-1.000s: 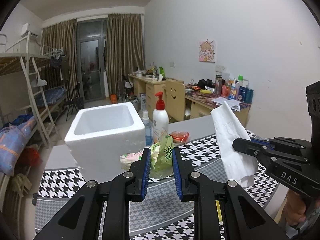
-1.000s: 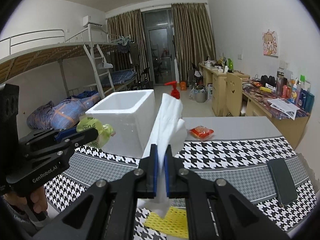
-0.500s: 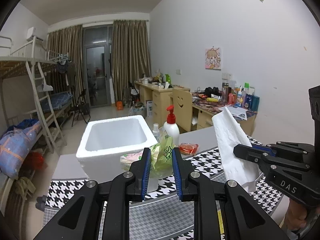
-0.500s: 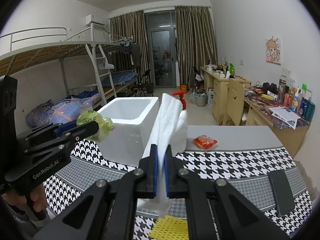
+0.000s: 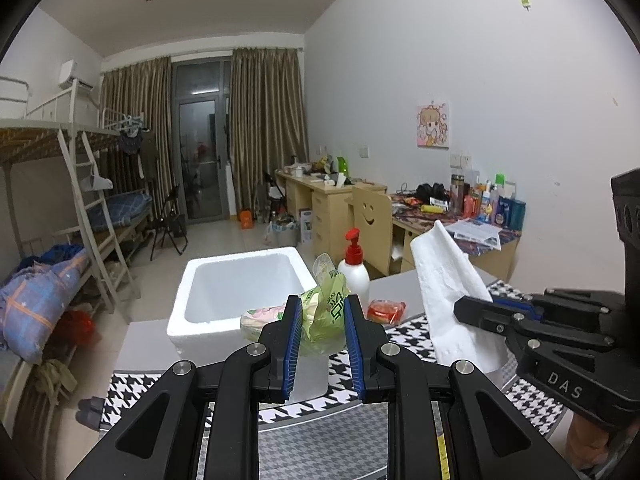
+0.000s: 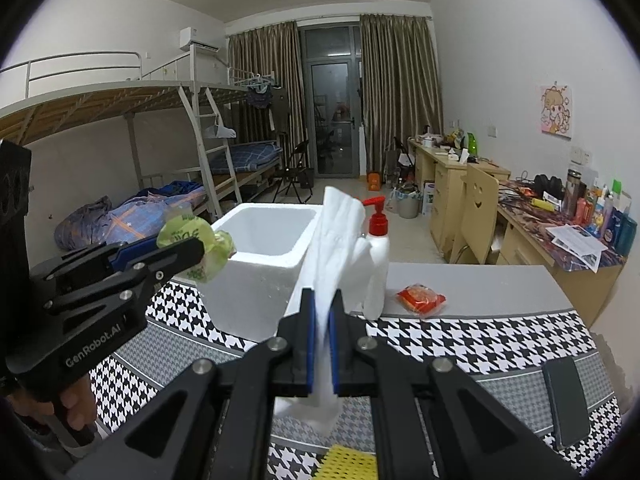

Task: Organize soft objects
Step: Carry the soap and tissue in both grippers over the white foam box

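Pinching green bag, left claw; right claw pinching white tissue, beside foam box rim.

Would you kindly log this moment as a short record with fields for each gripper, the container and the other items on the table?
left gripper: shut on green plastic bag, held above the table
right gripper: shut on white folded tissue, held upright
container: white foam box, open top, nothing visible inside
table: houndstooth cloth
other items: pump bottle beside the box; red packet; dark phone; yellow mesh item at near edge
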Motion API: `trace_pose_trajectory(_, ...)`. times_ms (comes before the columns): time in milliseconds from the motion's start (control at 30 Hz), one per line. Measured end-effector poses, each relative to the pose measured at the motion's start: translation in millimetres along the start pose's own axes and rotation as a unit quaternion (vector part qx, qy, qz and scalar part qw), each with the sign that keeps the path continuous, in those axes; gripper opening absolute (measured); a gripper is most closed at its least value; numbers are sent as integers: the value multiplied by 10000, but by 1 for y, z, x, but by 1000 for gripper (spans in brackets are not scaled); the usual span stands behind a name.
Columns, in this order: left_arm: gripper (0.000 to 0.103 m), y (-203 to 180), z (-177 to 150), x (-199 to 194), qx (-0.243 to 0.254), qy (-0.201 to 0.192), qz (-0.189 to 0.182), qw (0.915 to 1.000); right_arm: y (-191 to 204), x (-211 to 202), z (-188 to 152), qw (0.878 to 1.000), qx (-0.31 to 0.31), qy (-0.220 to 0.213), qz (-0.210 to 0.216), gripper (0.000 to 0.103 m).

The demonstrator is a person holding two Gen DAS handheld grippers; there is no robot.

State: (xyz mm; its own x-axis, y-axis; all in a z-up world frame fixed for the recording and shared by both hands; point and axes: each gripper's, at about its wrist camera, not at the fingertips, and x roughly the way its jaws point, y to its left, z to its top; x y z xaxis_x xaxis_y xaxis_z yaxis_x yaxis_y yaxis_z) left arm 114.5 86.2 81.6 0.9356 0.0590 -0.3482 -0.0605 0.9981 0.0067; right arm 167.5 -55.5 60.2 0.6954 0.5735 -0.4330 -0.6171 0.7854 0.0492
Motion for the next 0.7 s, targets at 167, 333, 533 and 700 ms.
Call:
trace_pose_trajectory(167, 23, 1, 4, 1, 24, -33, 51, 10000, 1, 3, 4, 9999, 105, 27, 126, 9)
trace_pose_trajectory(333, 23, 4, 10, 0, 65, -114, 98, 9999, 1, 6, 8, 9999, 119, 10, 105, 9)
trace_pose_trajectory(533, 23, 9, 16, 3, 104, -175, 199, 9996, 6, 7, 18, 9999, 64, -70, 132, 9)
trace_pose_trajectory(700, 23, 20, 21, 8, 31, -204, 287, 9994, 11, 7, 24, 9997, -17, -216, 125, 9)
